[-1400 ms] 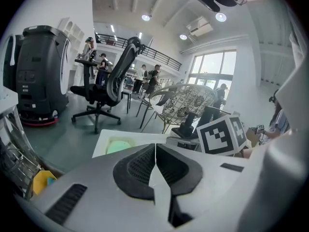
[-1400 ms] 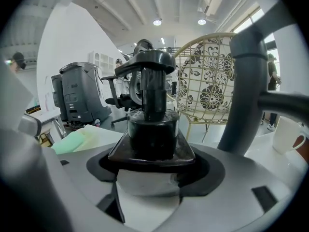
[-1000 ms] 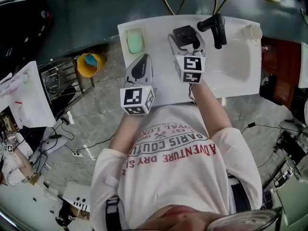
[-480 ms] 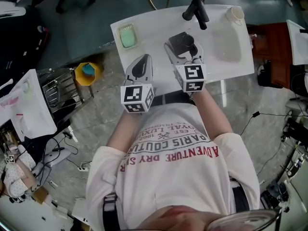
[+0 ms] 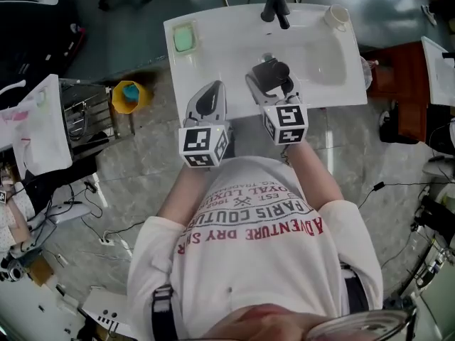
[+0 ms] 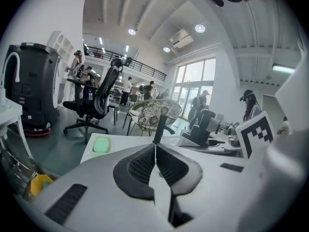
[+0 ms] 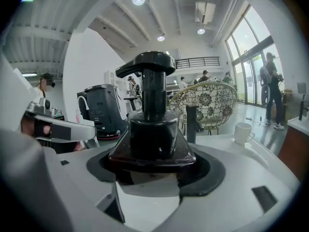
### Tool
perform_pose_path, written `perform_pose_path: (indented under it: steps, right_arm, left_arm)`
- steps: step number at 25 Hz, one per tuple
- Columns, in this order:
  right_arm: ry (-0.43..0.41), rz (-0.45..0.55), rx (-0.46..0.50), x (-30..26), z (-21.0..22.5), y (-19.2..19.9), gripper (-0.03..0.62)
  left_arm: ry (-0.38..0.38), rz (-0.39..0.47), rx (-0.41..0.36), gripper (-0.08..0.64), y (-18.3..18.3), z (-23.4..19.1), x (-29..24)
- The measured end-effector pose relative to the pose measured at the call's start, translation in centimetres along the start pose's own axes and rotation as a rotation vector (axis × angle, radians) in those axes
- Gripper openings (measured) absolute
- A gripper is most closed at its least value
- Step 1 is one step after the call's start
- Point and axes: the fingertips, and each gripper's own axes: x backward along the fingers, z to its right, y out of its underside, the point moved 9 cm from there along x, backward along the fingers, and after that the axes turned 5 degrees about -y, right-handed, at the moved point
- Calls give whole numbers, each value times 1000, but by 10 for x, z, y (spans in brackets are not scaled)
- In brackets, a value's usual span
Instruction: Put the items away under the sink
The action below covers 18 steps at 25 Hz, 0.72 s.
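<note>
Over the white basin countertop (image 5: 220, 48), above a grey stone floor (image 5: 135, 169), the right gripper (image 5: 270, 78) clamps a dark pump-top bottle (image 7: 150, 124). The left gripper (image 5: 208, 89) is closed on nothing.

My white sink top (image 5: 227, 55) has its basin (image 5: 323, 59) sunk into the right half. Along the far edge I see a green soap (image 5: 183, 38) at the left corner, the black tap (image 5: 274, 4) near the middle, and a white cup (image 5: 337, 15) at the right corner, all well apart.
</note>
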Motion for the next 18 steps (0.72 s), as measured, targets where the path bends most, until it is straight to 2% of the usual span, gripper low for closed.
perform_pose_path:
  steps: [7,13,18]
  right_arm:
    - [-108,-2,30,84,-1,39,371]
    - [-151,-27,69,145,4,80,371]
    - [-174,-56,79,169,1,109,371]
  left_arm:
    - [-115,28,62,27,53,61,62]
    - [-190,32,93,28,105,105,111]
    - [-228,3,105,28,135,120,140]
